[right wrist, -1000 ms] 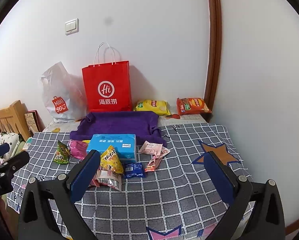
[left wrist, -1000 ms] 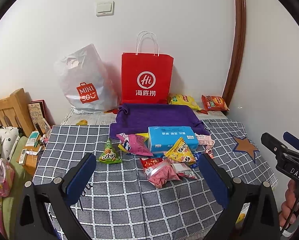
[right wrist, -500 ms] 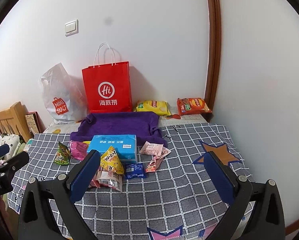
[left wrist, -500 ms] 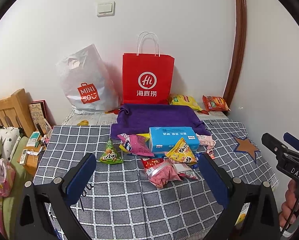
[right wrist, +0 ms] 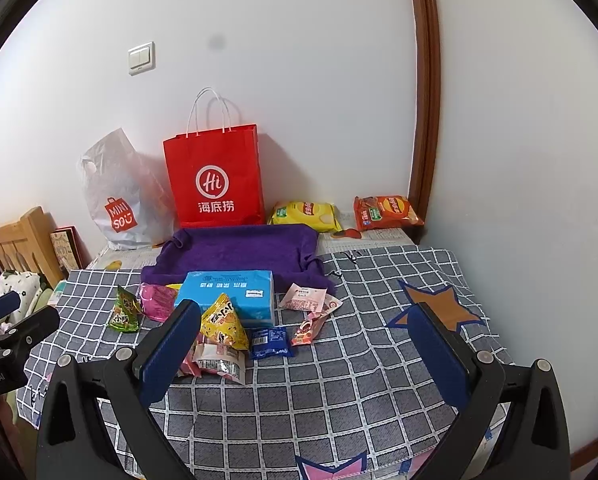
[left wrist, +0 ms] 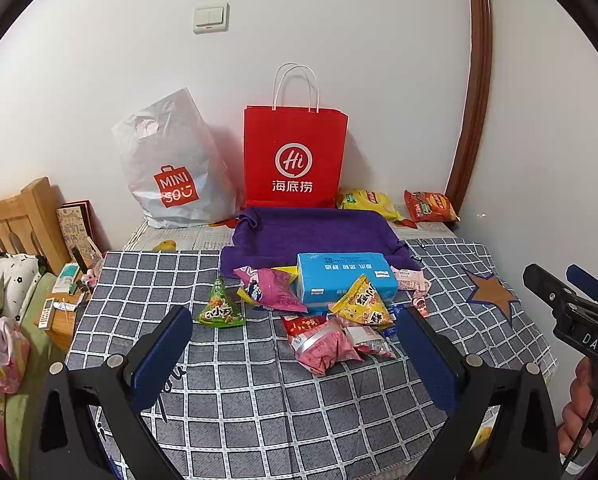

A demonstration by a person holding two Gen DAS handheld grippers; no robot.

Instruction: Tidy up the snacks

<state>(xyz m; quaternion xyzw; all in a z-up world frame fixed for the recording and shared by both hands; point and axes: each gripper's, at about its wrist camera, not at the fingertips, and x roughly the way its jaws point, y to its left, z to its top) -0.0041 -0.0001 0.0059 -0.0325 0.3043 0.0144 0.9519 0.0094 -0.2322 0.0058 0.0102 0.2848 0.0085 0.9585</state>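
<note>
Grippers first, since they sit nearest my cameras: my left gripper (left wrist: 293,354) hangs low over the near edge of the checked cloth (left wrist: 259,400) with its fingers spread wide and nothing between them, and my right gripper (right wrist: 305,354) does the same further to the right, equally wide and empty. Just beyond the left one lies the snack pile: a pink packet (left wrist: 325,346) closest to me, a yellow triangular packet (left wrist: 363,304) leaning just behind it, and a green triangular packet (left wrist: 219,306) a little apart on the left. From the right wrist view a small blue packet (right wrist: 270,342) and a pale pink sachet (right wrist: 303,298) lie nearer that side. Behind them all sits the blue box (left wrist: 345,282), touching the front edge of the purple towel (left wrist: 319,234). Further back, against the wall, stand a red paper bag (left wrist: 295,156) and a white plastic bag (left wrist: 171,164), with a yellow chip bag (left wrist: 369,202) and an orange chip bag (left wrist: 431,206) lying in the corner. I judge no sorting has begun; this is the approach step. Next I would lower one gripper onto a single loose packet, probably the pink one, closing on its crimped edge without dragging its neighbours.
</note>
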